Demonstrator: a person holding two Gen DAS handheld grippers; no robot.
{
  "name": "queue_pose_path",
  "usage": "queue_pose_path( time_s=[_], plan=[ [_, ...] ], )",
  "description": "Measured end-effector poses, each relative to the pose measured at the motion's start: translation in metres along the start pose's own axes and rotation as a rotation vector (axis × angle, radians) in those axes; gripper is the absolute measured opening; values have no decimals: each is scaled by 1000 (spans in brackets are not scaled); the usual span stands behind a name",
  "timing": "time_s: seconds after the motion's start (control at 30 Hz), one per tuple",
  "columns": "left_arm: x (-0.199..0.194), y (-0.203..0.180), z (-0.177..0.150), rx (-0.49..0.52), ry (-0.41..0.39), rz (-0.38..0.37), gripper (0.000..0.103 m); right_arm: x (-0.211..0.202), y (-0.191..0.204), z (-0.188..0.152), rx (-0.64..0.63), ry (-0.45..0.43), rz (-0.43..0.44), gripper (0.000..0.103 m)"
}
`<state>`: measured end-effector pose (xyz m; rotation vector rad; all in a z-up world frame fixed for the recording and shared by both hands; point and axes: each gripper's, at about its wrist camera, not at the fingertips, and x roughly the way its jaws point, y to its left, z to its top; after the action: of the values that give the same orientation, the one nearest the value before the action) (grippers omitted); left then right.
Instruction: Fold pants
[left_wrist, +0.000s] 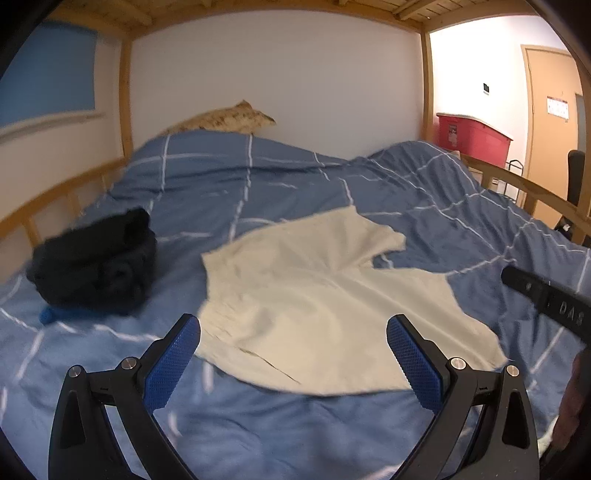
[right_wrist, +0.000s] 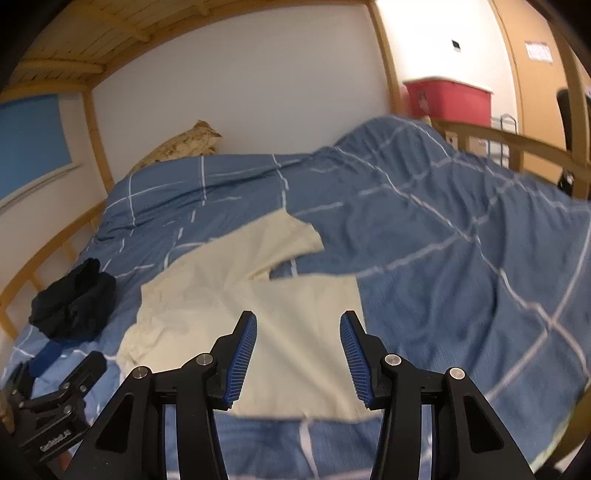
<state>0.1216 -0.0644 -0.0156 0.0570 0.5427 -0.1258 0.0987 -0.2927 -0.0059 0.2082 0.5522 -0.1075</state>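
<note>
Cream shorts-style pants (left_wrist: 325, 302) lie spread flat on the blue checked duvet (left_wrist: 258, 177), waistband to the left, two legs pointing right and away. My left gripper (left_wrist: 293, 328) is open and empty, hovering over the near waistband side. My right gripper (right_wrist: 298, 325) is open and empty above the near leg of the pants (right_wrist: 258, 295). The right gripper's body shows at the left wrist view's right edge (left_wrist: 546, 299); the left gripper's body shows in the right wrist view's lower left (right_wrist: 55, 402).
A pile of dark folded clothes (left_wrist: 96, 266) sits left of the pants, also in the right wrist view (right_wrist: 74, 306). A patterned pillow (left_wrist: 225, 118) lies at the wall. Wooden bed rails (left_wrist: 44, 206) run left and right. A red bin (left_wrist: 472, 136) stands beyond the bed.
</note>
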Motion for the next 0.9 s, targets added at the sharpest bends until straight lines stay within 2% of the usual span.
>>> queue_pose_path(
  time_s=[0.23,0.37,0.6,0.7,0.9],
  plan=[
    [29,-1,37,52,-53,37,103,49,1,35,-1,14,54,47],
    [61,-13,55,54,-46,16,103,88,-5,56,-50,31,78,47],
    [132,-43,72,31,7,-5,103,168,-28,79,-113,131,118,47],
    [162,-54,75,25,40,-8,103,208,-36,81,-162,201,106,47],
    [220,-75,85,-1,119,14,103,255,-36,81,-281,278,132,47]
  ],
)
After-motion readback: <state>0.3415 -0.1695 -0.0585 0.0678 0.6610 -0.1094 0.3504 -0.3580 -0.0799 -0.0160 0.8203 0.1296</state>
